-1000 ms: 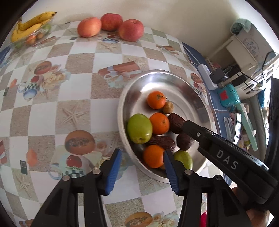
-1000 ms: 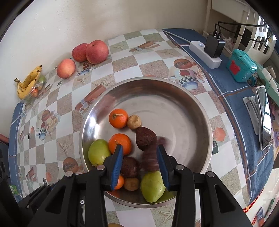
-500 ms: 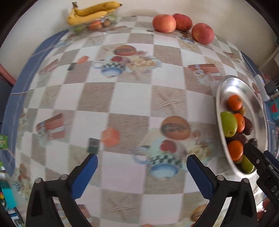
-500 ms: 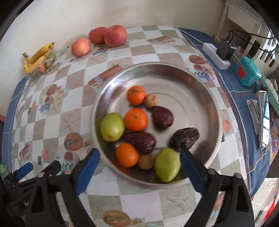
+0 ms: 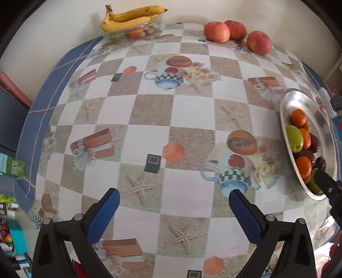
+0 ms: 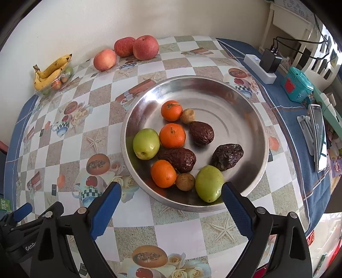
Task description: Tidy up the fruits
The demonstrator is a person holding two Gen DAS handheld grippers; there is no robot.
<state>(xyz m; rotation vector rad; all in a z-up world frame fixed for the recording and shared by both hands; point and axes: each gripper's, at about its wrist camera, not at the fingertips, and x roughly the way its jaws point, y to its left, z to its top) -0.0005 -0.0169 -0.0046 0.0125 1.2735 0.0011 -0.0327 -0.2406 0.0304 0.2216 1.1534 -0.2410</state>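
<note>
A steel bowl (image 6: 241, 102) (image 5: 292, 100) holds three oranges (image 6: 172, 135), two green fruits (image 6: 146, 143), three wrinkled dark fruits (image 6: 227, 156) and two small brown ones (image 6: 185, 181). My right gripper (image 6: 171, 197) hangs open over the bowl's near rim, holding nothing. My left gripper (image 5: 174, 205) is open and empty above the tablecloth, left of the bowl. Three red apples (image 6: 136, 48) (image 5: 235, 35) sit by the far wall. A clear tray with bananas (image 5: 132, 20) (image 6: 51, 71) stands at the back.
The checked tablecloth (image 5: 192, 115) covers the table, with a blue border at its edges. On the right lie a white power strip (image 6: 259, 68) with a black plug, a teal box (image 6: 298, 86) and a phone (image 6: 319, 139). A green carton (image 5: 11, 165) sits off the left edge.
Both grippers opened wide and drew back. The right one let go of a dark fruit, which now lies in the bowl. The left swung left, away from the bowl.
</note>
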